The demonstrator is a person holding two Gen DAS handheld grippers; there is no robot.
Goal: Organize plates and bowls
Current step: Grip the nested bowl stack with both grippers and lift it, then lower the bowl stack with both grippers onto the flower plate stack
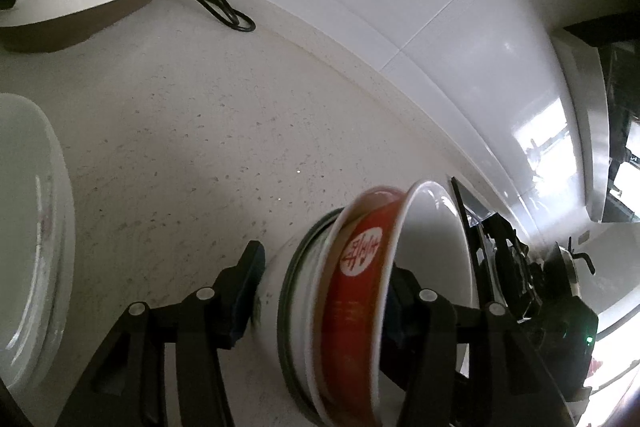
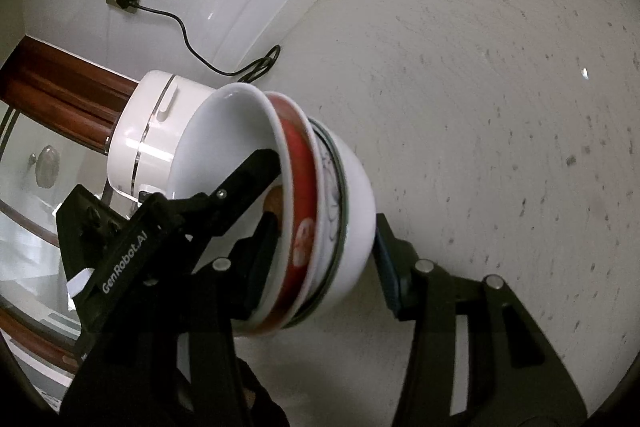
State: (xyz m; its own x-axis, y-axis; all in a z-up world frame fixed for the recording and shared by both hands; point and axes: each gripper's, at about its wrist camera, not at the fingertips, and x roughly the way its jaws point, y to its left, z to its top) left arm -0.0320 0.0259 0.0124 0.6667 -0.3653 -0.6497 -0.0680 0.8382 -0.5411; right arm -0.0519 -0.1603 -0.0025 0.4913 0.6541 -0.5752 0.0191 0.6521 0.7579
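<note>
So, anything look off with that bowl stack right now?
Yes. The bowl stack is tipped on its side in the air, rims near vertical, clamped between both grippers: left gripper, right gripper. The inner bowls sit unevenly nested and could slide out. Nothing looks spilled or chipped.

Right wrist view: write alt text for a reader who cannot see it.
A tilted stack of nested bowls, white, red and green-rimmed white, is gripped between the fingers of the right gripper, while the left gripper reaches into the top bowl. Behind stand a white rice cooker and a speckled pale countertop.
</note>
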